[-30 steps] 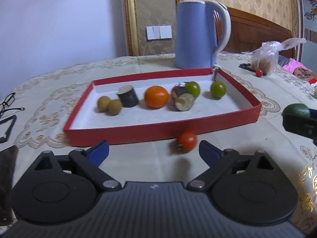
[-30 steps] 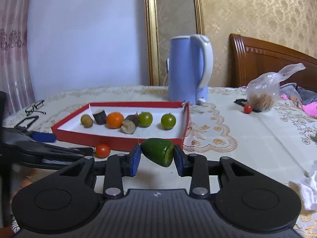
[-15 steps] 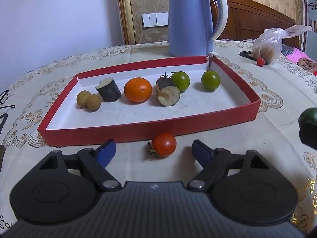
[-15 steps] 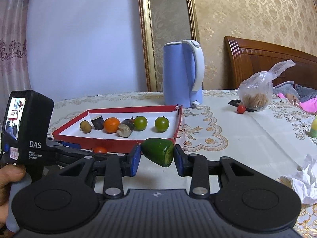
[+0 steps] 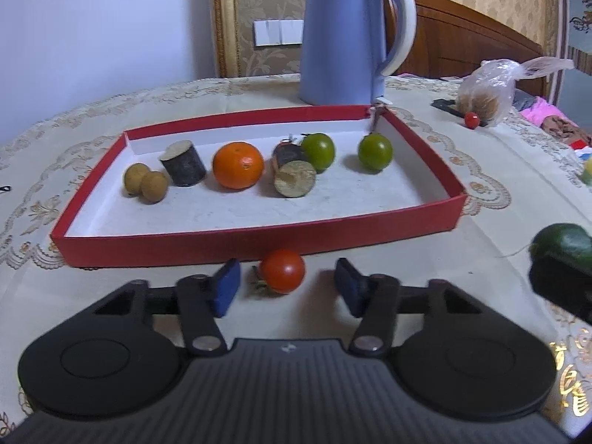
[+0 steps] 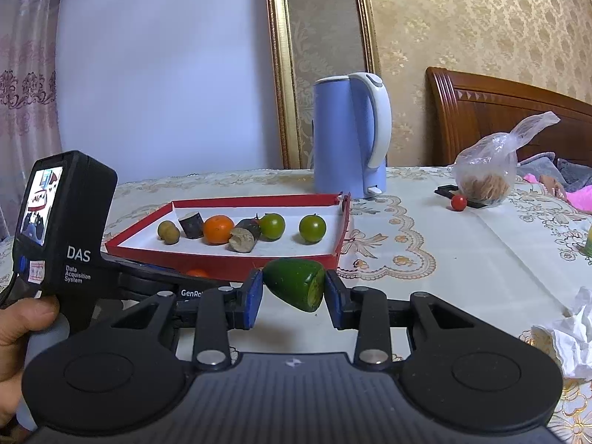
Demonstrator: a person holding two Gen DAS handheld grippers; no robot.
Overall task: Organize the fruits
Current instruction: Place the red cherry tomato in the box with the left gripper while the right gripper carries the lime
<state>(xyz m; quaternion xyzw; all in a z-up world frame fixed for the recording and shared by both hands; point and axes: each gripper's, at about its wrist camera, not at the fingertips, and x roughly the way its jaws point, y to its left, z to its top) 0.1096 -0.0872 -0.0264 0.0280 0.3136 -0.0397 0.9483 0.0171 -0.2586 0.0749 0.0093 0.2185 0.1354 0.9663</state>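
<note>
A red tray (image 5: 259,238) holds two longans (image 5: 145,182), two dark cut stubs (image 5: 183,162), an orange (image 5: 238,165) and two green tomatoes (image 5: 374,151). A red tomato (image 5: 282,271) lies on the tablecloth just in front of the tray. My left gripper (image 5: 286,288) is open, its blue pads either side of that tomato, not touching. My right gripper (image 6: 292,290) is shut on a green cut fruit piece (image 6: 296,283), held above the table near the tray's front right corner (image 6: 335,255). That piece shows at the right edge of the left wrist view (image 5: 564,244).
A blue kettle (image 5: 351,33) stands behind the tray. A plastic bag (image 6: 488,170) and a small red tomato (image 6: 458,202) lie at the far right. Crumpled tissue (image 6: 566,336) is at the near right. The left gripper's handle (image 6: 63,222) is at left.
My left gripper moved forward and its pads narrowed around the red tomato. My right gripper rose slightly, still holding the green piece.
</note>
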